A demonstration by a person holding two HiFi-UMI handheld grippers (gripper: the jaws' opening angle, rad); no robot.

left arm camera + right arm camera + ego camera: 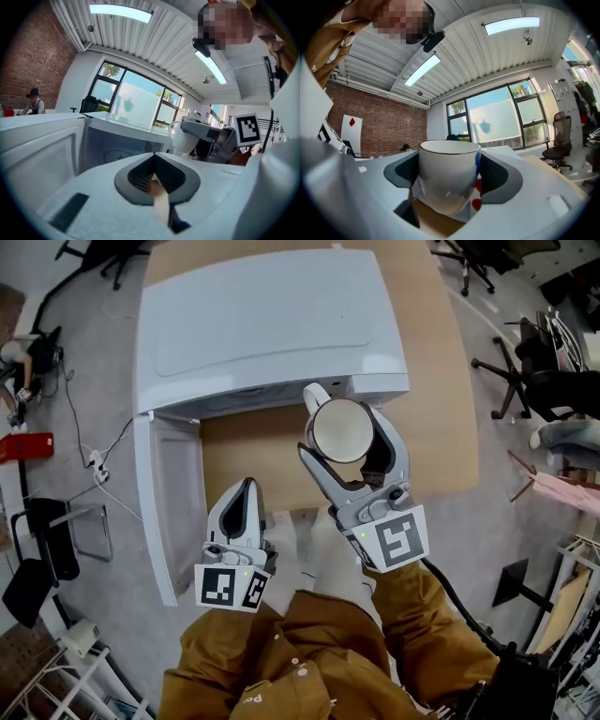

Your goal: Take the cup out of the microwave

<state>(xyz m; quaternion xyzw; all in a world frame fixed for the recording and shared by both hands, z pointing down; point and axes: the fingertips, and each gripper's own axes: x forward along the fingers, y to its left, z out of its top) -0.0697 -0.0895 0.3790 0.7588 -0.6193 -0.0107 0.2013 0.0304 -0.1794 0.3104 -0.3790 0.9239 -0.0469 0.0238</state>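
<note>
The white cup (pixel 342 430) with a thin gold rim is held upright in my right gripper (pixel 345 424), which is shut on its sides, just in front of the white microwave (pixel 267 320). In the right gripper view the cup (pixel 449 173) fills the space between the grey pads (pixel 497 176). The microwave door (pixel 167 512) hangs open to the left, and the cavity (pixel 112 152) with its turntable shows in the left gripper view. My left gripper (pixel 247 491) is shut on nothing, low and left of the cup; its pads (pixel 140 176) meet. The right gripper (pixel 206 136) with the cup (pixel 183 138) also shows there.
The microwave stands on a wooden table (pixel 441 381). Office chairs (pixel 511 371) stand at the right, a black folding chair (pixel 52 540) and floor cables (pixel 98 465) at the left. A seated person (pixel 23 357) is at the far left.
</note>
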